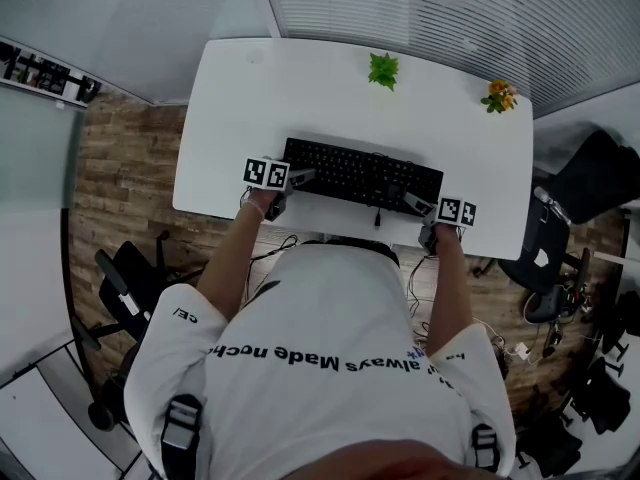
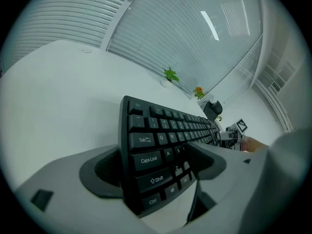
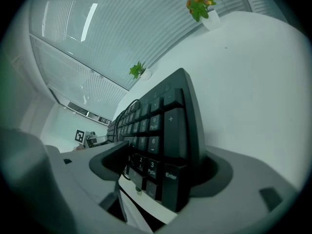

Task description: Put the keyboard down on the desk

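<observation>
Now the keyboard [image 1: 362, 176] seems settled on the desk [image 1: 300, 88], its ends loose between the wide-open fingers [image 2: 214, 162] of left gripper [image 2: 153, 160] and right gripper [image 3: 161, 167]. Slide both straight back, level.

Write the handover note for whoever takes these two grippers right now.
Left gripper: jaws apart around the left end of the keyboard, with no clear squeeze on it.
Right gripper: jaws apart around the number-pad end, likewise loose as far as shows.
Keyboard: looks to lie flat on the white desk, along its near edge, cable trailing toward the person.
Done: the keyboard appears set down.
Left: pull both grippers back off its ends, probably straight back, so it is not dragged over the edge.
</observation>
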`<state>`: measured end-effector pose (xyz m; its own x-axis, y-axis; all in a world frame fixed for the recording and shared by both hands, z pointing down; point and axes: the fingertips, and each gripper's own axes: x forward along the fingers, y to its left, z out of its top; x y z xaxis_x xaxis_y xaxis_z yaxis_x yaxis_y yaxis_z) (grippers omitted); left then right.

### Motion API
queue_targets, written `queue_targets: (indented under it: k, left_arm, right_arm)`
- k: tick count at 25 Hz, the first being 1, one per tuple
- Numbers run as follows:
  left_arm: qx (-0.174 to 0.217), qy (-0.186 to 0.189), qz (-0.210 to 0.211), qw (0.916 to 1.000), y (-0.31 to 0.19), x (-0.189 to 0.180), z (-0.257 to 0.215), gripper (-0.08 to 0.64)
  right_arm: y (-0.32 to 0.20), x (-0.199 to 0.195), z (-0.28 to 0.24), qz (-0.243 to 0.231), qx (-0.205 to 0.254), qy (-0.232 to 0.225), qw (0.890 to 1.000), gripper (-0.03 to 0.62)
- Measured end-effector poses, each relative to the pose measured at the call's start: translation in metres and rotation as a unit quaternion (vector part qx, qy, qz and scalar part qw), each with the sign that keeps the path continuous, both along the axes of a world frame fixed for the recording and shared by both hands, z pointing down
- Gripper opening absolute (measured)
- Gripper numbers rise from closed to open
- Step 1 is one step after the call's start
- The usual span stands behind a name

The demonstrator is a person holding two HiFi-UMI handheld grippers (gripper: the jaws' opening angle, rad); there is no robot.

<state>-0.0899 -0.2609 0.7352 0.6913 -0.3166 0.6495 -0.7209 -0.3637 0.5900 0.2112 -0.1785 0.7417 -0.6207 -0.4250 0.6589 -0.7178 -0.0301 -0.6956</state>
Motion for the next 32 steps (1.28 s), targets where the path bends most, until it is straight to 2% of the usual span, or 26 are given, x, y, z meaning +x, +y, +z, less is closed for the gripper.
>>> queue_targets:
  k: [19,32]
  left_arm:
    - [0.002,-0.033,-0.002,0.9995,0.002,0.0,0.003,0.408]
    - [0.0,-0.064,-0.005,0.998,0.0,0.001,0.003,0.416]
  right_arm:
    - [0.003,0.01,0.006,0.014,-0.001,0.061,0.998,0.431]
    - [0.001,0.016,0.008,0.017,-0.006,0.075,0.997,0.44]
